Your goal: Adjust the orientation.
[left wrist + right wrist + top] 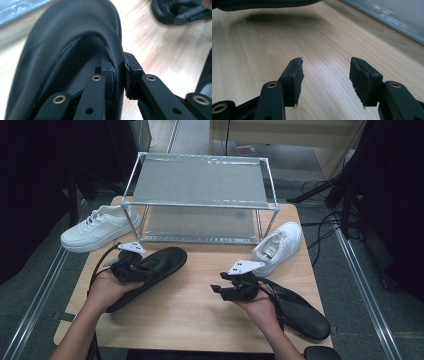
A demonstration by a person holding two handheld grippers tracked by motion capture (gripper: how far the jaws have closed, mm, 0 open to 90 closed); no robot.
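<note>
The left gripper [119, 75] clamps the rim of a matte black leather shoe [65, 47]; the right gripper's [325, 75] fingers stand apart.

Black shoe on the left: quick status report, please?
Left gripper clamped on black shoe's rim. Right gripper open, nothing between jaws. Path to rack looks clear.

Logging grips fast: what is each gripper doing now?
Left gripper: closed on the rim of the black leather shoe.
Right gripper: open, holding nothing.
</note>
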